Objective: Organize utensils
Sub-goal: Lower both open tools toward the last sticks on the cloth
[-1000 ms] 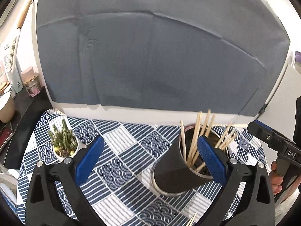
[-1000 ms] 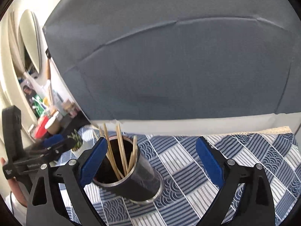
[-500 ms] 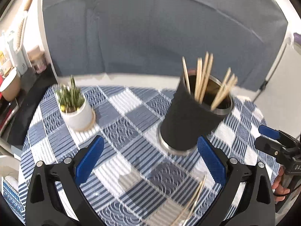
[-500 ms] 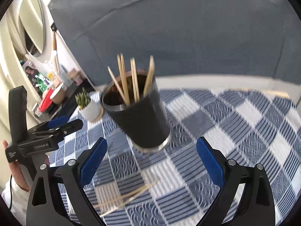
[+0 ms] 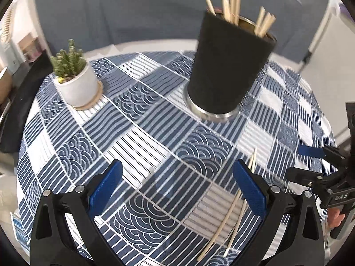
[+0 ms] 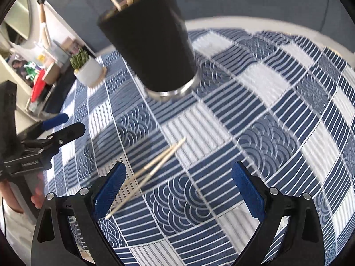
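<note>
Meanwhile I held both claws spread wide and empty — left gripper [image 5: 177, 182], right gripper [image 6: 178, 182] — above two loose bamboo chopsticks [image 6: 155, 168] on the blue-white patterned tablecloth [image 6: 277, 102], near the black chopstick-filled cup [image 6: 150, 44].

The black holder [image 5: 230, 66] hides the lower lengths of the chopsticks [image 5: 233, 2] standing in it, and in the right wrist view their tips run off the top edge. Beside the holder, the loose pair [image 6: 153, 170] slips partly behind a blue pad. Left of the holder, past the potted plant [image 6: 87, 66], the shelf clutter [image 6: 33, 66] is too blurred to identify.
</note>
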{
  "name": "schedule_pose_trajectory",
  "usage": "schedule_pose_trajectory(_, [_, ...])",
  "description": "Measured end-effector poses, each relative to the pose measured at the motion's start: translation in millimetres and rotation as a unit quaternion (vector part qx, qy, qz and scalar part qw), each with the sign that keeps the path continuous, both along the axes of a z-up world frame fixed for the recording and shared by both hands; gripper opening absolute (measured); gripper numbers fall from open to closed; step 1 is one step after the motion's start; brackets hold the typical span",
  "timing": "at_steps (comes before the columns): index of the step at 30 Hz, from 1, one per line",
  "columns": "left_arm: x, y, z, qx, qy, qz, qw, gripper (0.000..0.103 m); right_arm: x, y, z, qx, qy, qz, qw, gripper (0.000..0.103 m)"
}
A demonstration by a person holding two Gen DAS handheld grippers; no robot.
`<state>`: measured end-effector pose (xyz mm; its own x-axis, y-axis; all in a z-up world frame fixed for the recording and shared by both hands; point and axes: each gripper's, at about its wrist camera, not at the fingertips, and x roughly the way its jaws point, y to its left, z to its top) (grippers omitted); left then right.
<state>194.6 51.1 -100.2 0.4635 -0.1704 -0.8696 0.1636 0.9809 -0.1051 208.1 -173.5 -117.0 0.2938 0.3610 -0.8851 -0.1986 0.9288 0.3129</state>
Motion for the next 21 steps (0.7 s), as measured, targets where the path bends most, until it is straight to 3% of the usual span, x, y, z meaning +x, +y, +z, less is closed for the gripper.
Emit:
schedule_pose_trajectory(4, [0, -5, -14, 0.011, 0.020, -0.053, 0.9983, 0.097, -6, 14, -17, -0.022, 0.025, -0.003, 0.999, 0.092])
schedule_pose_trajectory(9, [-3, -8, -32, 0.030, 0.052, -0.130, 0.9898, 0.097, -11, 24, -34, -0.057, 0.048, -0.041, 0.996, 0.092])
schedule_pose_trajectory(17, [-13, -20, -50, 0.059, 0.072, -0.236, 0.9674, 0.097, -15, 34, -42, -0.067, 0.064, -0.117, 0.989, 0.091])
schedule_pose_trajectory(21, [-16, -29, -52, 0.062, 0.071, -0.275, 0.9568, 0.097, -16, 42, -45, -0.114, 0.062, -0.136, 0.982, 0.086])
